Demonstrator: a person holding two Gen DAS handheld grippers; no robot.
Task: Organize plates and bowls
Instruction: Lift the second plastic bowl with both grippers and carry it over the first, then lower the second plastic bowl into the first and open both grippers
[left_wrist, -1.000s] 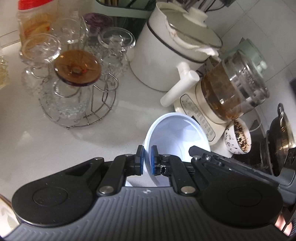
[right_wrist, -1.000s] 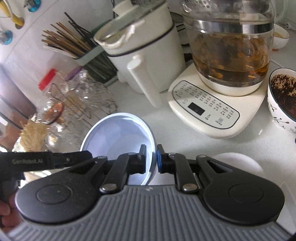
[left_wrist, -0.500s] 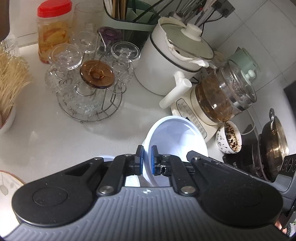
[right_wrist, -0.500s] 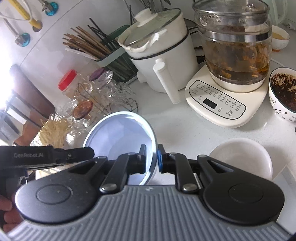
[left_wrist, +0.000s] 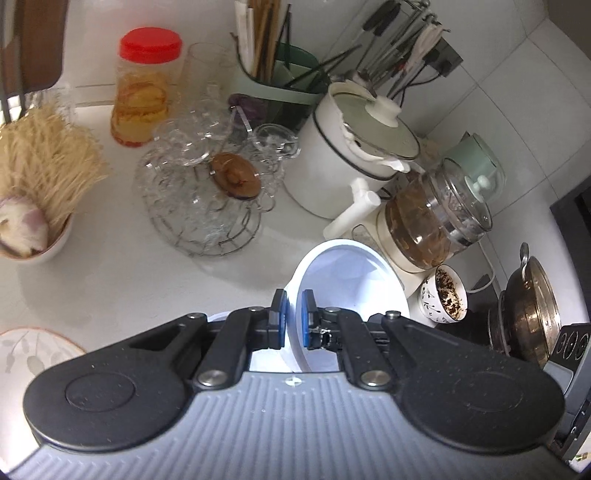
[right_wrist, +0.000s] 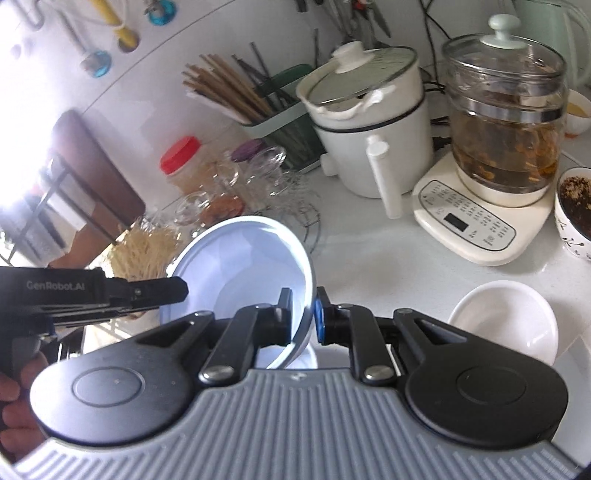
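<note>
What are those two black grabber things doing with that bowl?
A person holds a grabber in each hand. The left gripper and the right gripper each pinch the rim of the same white bowl, on opposite sides, holding it tilted in the air above the counter. A smaller white bowl sits on the counter nearby, near the tea kettle.

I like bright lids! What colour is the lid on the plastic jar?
Red lid on the clear plastic jar, clearest in the left wrist view.

White counter (left_wrist: 122, 280) — glass rack (left_wrist: 201, 206), kettle base (right_wrist: 476, 225)
</note>
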